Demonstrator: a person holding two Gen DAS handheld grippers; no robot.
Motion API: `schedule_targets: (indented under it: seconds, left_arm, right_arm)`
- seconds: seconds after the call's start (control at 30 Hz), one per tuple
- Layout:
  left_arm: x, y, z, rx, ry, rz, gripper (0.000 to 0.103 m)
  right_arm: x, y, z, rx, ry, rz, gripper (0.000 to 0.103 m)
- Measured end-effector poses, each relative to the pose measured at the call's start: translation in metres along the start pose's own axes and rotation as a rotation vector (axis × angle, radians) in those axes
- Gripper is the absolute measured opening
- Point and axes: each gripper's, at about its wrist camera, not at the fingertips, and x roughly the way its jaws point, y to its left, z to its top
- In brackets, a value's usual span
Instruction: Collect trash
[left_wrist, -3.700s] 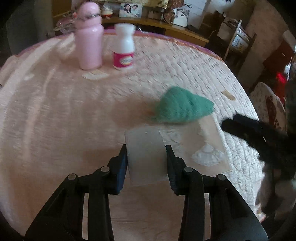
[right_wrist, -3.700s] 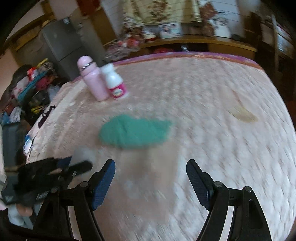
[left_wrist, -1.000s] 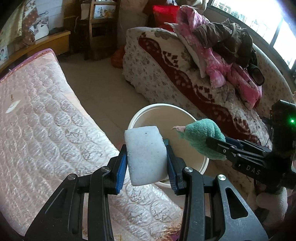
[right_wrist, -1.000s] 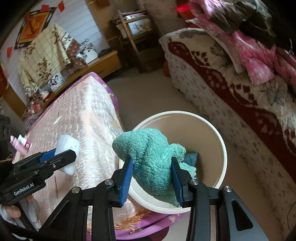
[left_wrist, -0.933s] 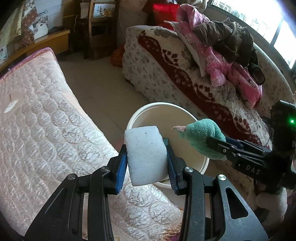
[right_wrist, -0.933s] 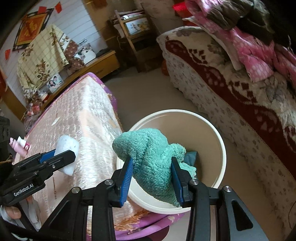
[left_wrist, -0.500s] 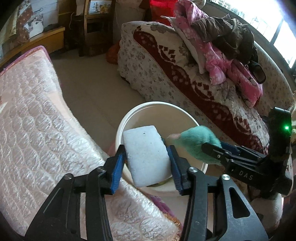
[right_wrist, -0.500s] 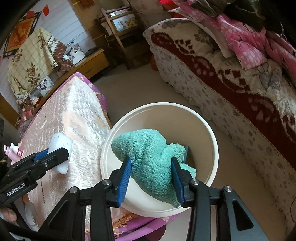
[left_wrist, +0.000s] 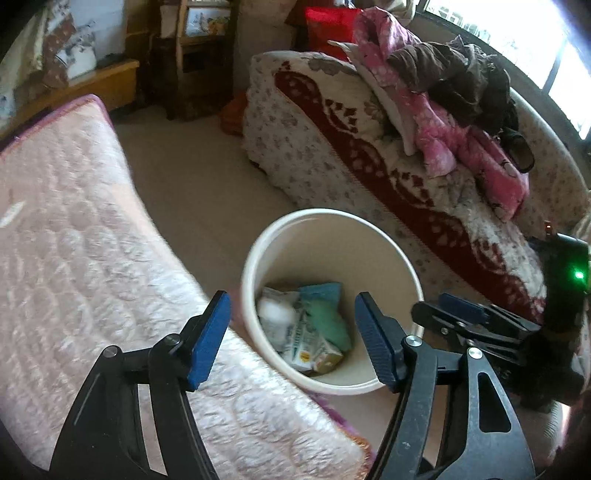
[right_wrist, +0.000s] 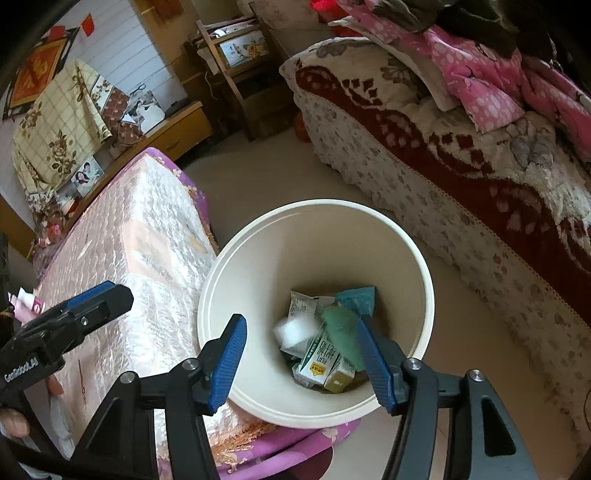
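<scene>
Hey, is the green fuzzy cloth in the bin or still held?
In the bin. The green cloth lies among cartons inside the white bin; nothing sits between the opening right hand-held gripper jaws.

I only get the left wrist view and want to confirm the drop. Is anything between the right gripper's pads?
Observer: No. In the right wrist view the right gripper has its jaws opening with nothing pressed between the pads. The green cloth lies below them in the bucket.
Operator: Anything on the mattress that I can't see?
Observer: Yes, a pink and white bottle shows at the far left edge of the mattress, partly cut off.
</scene>
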Motion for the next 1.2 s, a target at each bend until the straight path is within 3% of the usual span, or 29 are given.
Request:
schedule_targets:
  seconds: [0.37,0.47,0.6,0.9,1.2]
  left_arm:
    - [-0.062,0.006,-0.018,0.022,-0.135,0.162,0.068]
    - [-0.087,0.007,-0.026,0.027,-0.190,0.164,0.068]
    - [-0.117,0.009,-0.034,0.021,-0.254,0.166,0.068]
    - [-0.173,0.013,-0.050,0.039,-0.370,0.169,0.068]
    - [-0.203,0.034,-0.059,0.054,-0.432,0.202,0.068]
  right_arm:
    - [-0.042,0.039,-0.012,-0.051,-0.110,-0.048,0.059]
    - [-0.062,0.053,-0.014,-0.059,-0.158,-0.067,0.060]
    - [-0.094,0.073,-0.018,-0.084,-0.243,-0.112,0.074]
    - [-0.150,0.108,-0.028,-0.120,-0.363,-0.137,0.075]
    - [-0.175,0.131,-0.039,-0.123,-0.383,-0.137,0.077]
